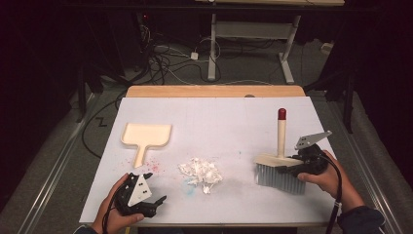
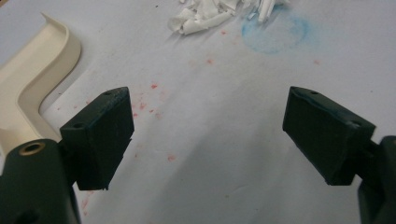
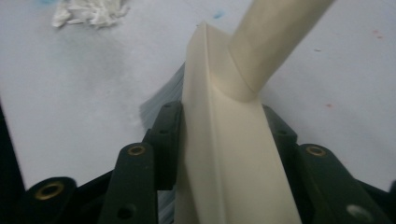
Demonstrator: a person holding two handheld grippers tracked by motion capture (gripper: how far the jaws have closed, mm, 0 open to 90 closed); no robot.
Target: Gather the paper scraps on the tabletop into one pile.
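Note:
A cream hand brush (image 1: 279, 165) with grey bristles and a red-tipped handle stands at the right of the white table, bristles down. My right gripper (image 1: 294, 169) is shut on the brush's cream head (image 3: 224, 154), one jaw on each side. A pile of white paper scraps (image 1: 200, 172) lies at the table's middle front. A cream dustpan (image 1: 145, 137) lies flat at the left, handle toward me. My left gripper (image 1: 155, 204) hovers open near the front left edge, below the dustpan handle (image 2: 28, 84), with nothing between its fingers (image 2: 100, 135).
Red specks (image 2: 154, 88) and a blue smudge (image 2: 275, 35) mark the white table cover (image 1: 224, 122). Behind the table stand a desk frame (image 1: 251, 44) and cables on the floor. Table edges run close to both hands.

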